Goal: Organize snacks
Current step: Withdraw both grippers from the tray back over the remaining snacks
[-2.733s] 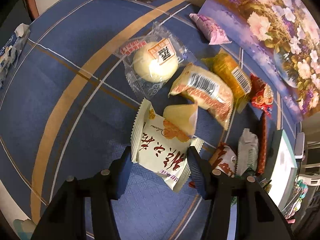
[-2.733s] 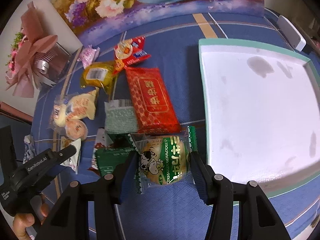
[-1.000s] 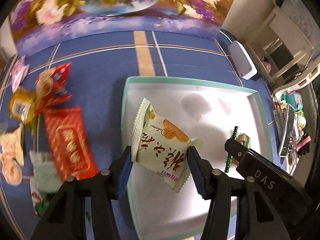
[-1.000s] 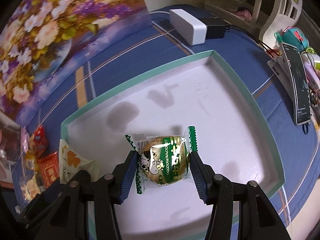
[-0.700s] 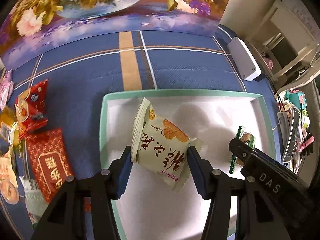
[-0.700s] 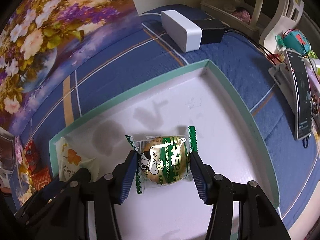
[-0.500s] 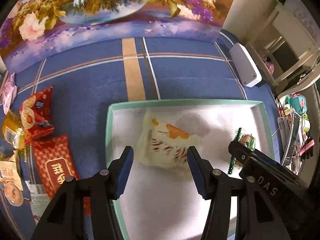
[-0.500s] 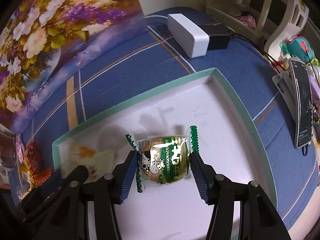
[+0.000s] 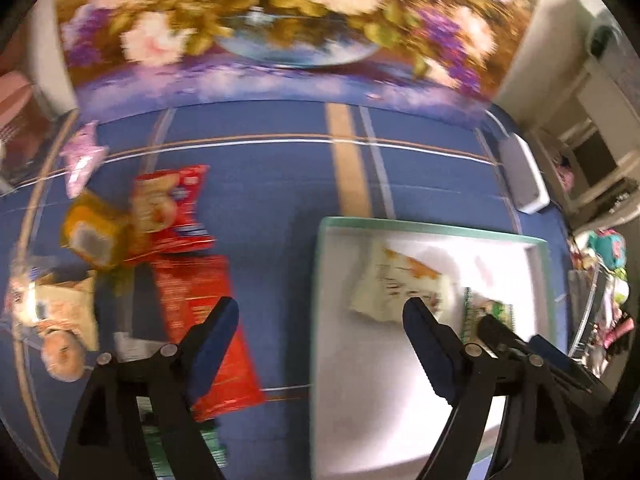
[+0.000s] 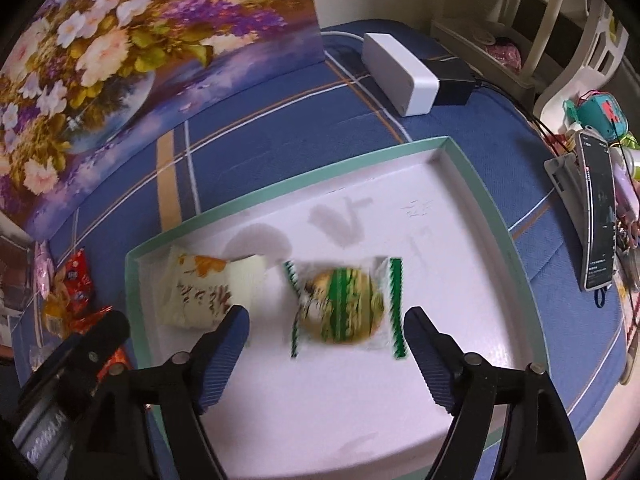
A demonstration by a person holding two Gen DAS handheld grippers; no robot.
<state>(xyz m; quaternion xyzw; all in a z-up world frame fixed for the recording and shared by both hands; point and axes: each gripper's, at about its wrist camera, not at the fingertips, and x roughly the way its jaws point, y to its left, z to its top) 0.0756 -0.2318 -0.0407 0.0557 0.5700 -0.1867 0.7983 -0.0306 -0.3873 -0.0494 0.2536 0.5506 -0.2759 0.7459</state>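
The white tray (image 10: 516, 256) sits on the blue tabletop (image 10: 256, 128). Inside it lie the cream snack (image 10: 200, 288) and the green snack (image 10: 344, 304), side by side. The left gripper (image 9: 320, 316) and right gripper (image 10: 326, 320) have fingers spread wide, holding nothing.
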